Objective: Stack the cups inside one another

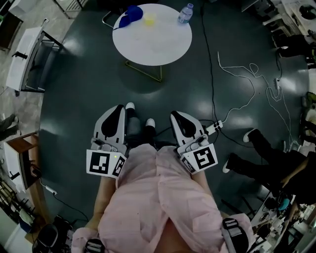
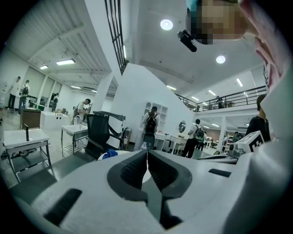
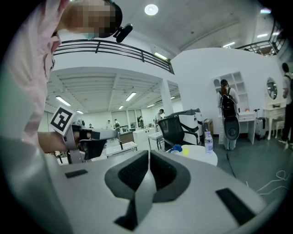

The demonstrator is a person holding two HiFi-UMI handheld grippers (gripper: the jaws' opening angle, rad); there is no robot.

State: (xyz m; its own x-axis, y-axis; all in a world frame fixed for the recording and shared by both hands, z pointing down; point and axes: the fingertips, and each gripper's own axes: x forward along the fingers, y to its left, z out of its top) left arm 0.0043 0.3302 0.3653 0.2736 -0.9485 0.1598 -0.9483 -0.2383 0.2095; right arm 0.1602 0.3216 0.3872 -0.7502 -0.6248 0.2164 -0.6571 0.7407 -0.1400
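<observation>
Blue cups [image 1: 130, 16] and a small yellow cup [image 1: 150, 19] sit at the far edge of a round white table [image 1: 153, 44], well ahead of me. My left gripper [image 1: 118, 108] and right gripper [image 1: 176, 115] are held close to my body, over the dark floor, far from the table. Each has its jaws pressed together with nothing between them. In the right gripper view, past the right gripper [image 3: 149, 153], the blue cups [image 3: 176, 148] and yellow cup [image 3: 186, 150] show small. In the left gripper view, a bit of blue [image 2: 110, 154] peeks over the left gripper [image 2: 147, 154].
A water bottle [image 1: 185, 14] stands on the table beside the cups. A black chair [image 3: 178, 130] stands behind the table. A white cable [image 1: 247, 94] and power strip [image 1: 214, 128] lie on the floor to the right, near a seated person's legs [image 1: 256, 148]. A white bench [image 1: 29, 59] stands left.
</observation>
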